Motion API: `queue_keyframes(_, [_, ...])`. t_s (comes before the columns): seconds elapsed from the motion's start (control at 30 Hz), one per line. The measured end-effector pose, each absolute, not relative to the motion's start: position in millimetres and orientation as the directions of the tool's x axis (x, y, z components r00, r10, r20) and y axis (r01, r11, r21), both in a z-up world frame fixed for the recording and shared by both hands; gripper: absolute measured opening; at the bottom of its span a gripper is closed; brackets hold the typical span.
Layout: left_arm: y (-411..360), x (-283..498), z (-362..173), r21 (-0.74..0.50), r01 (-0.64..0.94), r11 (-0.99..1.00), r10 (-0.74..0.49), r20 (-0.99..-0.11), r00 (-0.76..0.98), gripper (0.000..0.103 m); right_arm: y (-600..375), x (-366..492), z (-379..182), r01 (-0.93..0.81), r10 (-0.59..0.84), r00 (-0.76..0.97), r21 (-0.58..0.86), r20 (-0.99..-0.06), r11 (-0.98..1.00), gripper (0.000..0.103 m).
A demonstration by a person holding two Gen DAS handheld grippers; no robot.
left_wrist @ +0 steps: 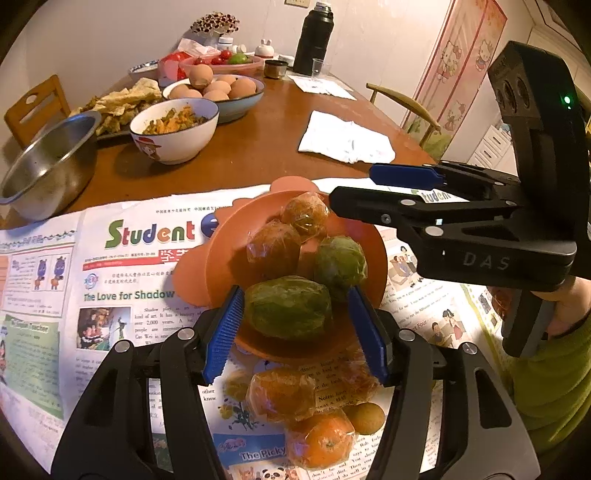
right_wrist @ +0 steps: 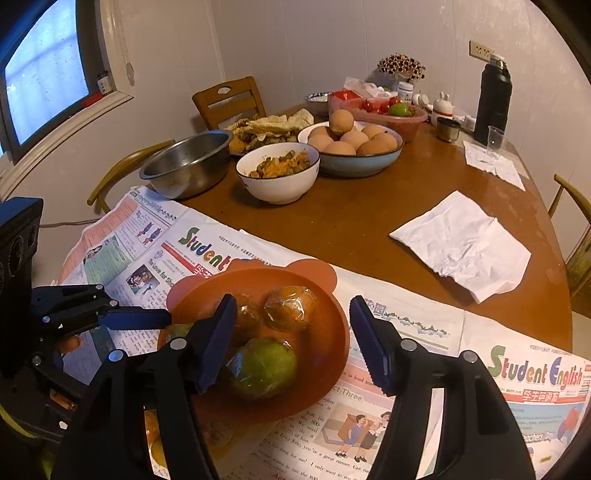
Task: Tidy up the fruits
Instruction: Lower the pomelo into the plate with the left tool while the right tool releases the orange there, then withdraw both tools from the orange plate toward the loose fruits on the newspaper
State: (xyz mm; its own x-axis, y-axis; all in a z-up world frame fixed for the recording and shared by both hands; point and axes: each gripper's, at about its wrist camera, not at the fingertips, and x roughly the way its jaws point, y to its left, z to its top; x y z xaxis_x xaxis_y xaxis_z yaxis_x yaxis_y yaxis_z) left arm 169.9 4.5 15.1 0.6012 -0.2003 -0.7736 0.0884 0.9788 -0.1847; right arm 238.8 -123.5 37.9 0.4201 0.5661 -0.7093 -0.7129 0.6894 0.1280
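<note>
Left gripper (left_wrist: 295, 328): jaws part-open over the near rim of the bowl (left_wrist: 373, 243), pads standing either side of the near green fruit (left_wrist: 289, 307). The left pad looks just at the fruit's skin; the right pad shows a gap. Judged released, not gripping.

Loose fruit, nearest: three wrapped orange ones on the newspaper (left_wrist: 110, 266), below and behind the left jaws. A wrapped orange (left_wrist: 281, 394), a bright orange (left_wrist: 322, 439) touching it, and a small brown fruit (left_wrist: 365, 418) just beside. These lie closest to the left gripper, on its near side; it must draw back and dip to reach them. Judged the next items to go in.

Near green fruit: in the bowl at the near edge, long axis lying across the jaws, film-wrapped, dull green.

Round green fruit (left_wrist: 340, 266): in the bowl, right of centre, touching the near one; wrapped.

Two brownish-orange wrapped fruits (left_wrist: 274, 243) and (left_wrist: 306, 213): far half of the bowl, side by side.

Right gripper (right_wrist: 293, 343): jaws apart and empty, hovering over the bowl's right side; nothing between the pads. The round green fruit sits just below its left pad.

Bowl: orange, eared rim, on the newspaper.

Beyond, well apart: a food bowl (left_wrist: 173, 129), a steel basin (left_wrist: 48, 162), eggs (left_wrist: 218, 88), a tissue (left_wrist: 345, 138), a flask (left_wrist: 314, 35).
</note>
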Motion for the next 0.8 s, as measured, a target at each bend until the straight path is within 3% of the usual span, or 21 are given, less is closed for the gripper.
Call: queue_keyframes(0.8, [13.5,135.2,54.1,-0.129,0.038,0.991,-0.118,-0.698,0.706,0.076,-146.7,210.0,64.5,-0.69,0.57,0.498,0.1,-0.654,0.717,0.079])
